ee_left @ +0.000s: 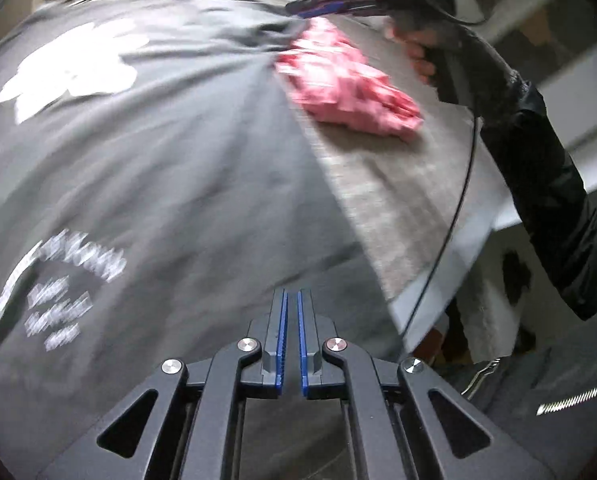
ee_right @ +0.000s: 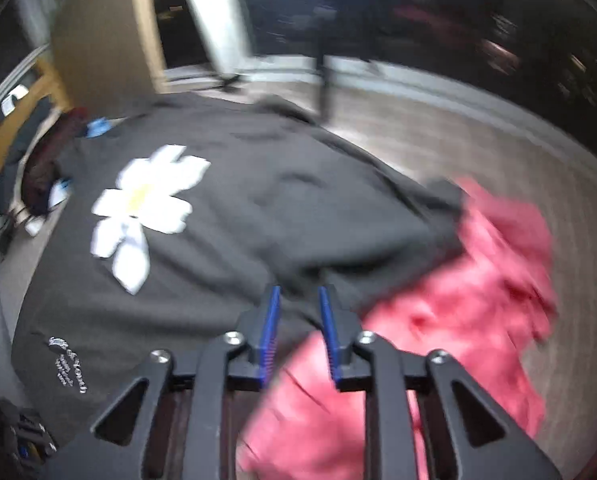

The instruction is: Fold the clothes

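A dark grey T-shirt (ee_left: 158, 152) with a white flower print and small white lettering lies spread flat on the table; it also shows in the right wrist view (ee_right: 258, 208). A crumpled pink garment (ee_left: 350, 84) lies at its right edge, also seen in the right wrist view (ee_right: 458, 300). My left gripper (ee_left: 292, 296) hovers over the shirt's lower part, jaws nearly closed with a thin gap, holding nothing. My right gripper (ee_right: 298, 296) is open above the seam between shirt and pink garment; it appears in the left wrist view (ee_left: 338, 4) above the pink garment.
The grey woven tabletop (ee_left: 398, 200) is bare right of the shirt, with its edge (ee_left: 430, 304) close by. A black cable (ee_left: 458, 208) hangs from the right gripper. Dark clutter (ee_right: 46, 168) sits at the table's far left. A wooden door (ee_right: 106, 28) stands behind.
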Motion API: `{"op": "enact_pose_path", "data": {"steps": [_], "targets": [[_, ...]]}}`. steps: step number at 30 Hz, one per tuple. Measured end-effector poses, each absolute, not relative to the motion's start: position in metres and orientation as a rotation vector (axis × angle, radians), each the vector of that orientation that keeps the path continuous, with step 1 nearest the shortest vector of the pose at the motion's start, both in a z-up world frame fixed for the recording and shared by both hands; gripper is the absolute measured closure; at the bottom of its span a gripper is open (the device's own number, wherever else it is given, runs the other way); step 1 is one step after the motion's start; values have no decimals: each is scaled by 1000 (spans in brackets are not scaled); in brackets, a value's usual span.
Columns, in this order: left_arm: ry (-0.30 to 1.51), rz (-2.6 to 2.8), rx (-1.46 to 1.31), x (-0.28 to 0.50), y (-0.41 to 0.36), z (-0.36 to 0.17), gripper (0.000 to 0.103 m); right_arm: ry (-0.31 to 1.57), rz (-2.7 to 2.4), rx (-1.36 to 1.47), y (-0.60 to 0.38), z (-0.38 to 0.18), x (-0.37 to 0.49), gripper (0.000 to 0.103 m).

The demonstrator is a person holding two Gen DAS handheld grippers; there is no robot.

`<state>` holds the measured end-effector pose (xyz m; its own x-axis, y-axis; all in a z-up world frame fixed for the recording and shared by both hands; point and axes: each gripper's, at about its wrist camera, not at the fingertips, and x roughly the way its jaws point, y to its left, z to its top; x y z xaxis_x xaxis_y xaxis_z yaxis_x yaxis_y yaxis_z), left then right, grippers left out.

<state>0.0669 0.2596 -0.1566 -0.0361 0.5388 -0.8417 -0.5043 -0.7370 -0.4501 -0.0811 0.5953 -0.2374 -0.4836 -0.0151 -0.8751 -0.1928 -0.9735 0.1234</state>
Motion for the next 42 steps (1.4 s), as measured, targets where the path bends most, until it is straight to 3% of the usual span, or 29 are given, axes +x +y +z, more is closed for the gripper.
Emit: {"op": "enact_pose_path", "data": {"steps": [5,9,14,18,23,25,29,33,42], "targets": [[-87,1945,-1605,76,209,-160,100,266,2536,-1774,577,-298,-127,79],[-127,2042,-1655,89,145,-152,100,153,2366,-1679,598,-292,-99,82],[-132,2166,-1722,103,68,-154,95,315,2577,-1542,564,-235,-13,82],[-123,2190,-1724,111,30,-154,95,487,2673,-1686,488,-252,46,82],[-101,2202,-1721,115,-2,-160,92,331,2606,-1747,423,-296,71,83],[-89,2211,-1733,117,-17,-163,91,247,2521,-1734,421,-301,87,89],[-66,2230,-1755,121,-45,-168,82,393,2352,-1633,441,-281,145,85],[-42,2248,-1777,125,-73,-174,75,637,2327,-1509,429,-271,203,62],[-10,2209,-1773,126,-87,-184,71,722,2228,-1513,380,-287,240,62]]}}
